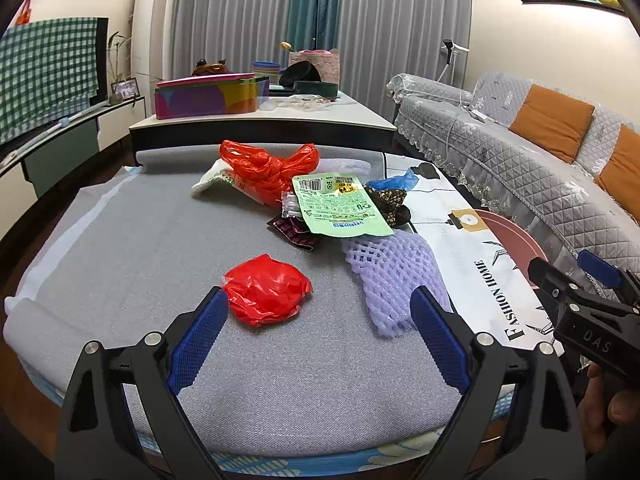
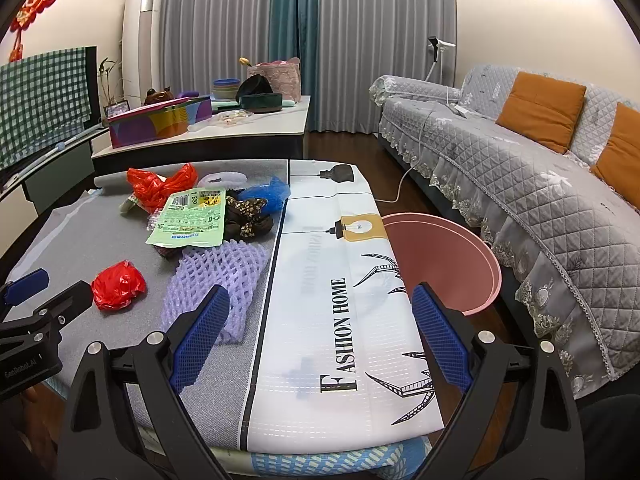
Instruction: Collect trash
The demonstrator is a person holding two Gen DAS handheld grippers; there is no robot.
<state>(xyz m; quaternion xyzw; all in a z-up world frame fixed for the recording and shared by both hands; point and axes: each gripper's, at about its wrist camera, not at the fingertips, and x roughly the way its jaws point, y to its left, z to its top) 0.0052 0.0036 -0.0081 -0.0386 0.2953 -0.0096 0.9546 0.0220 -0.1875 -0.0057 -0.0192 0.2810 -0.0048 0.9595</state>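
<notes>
Left tool [image 1: 318,334]: released, jaws wide apart, empty, hovering over the near part of the grey table [image 1: 120,264]. Red wad [image 1: 266,289] of crumpled plastic lies just beyond its pads, nearer the left pad, not touching either.

Right tool [image 2: 320,334]: released, jaws wide apart, empty, above the white mat [image 2: 340,320] printed "FASHION HOME" on the right side of the table. Pink bin [image 2: 452,264] stands off the table's right edge, near the right pad, open mouth up.

Trash pile at centre/far part of the table: purple foam net [image 1: 394,276] nearest, its near end close to the left tool's right pad; green wrapper [image 1: 340,208] lies on top of other scraps beyond the net; red bag [image 1: 268,168] at far left of the pile; dark floral cloth [image 1: 390,202] and blue plastic [image 1: 394,180] at far right, beside the mat edge.
</notes>
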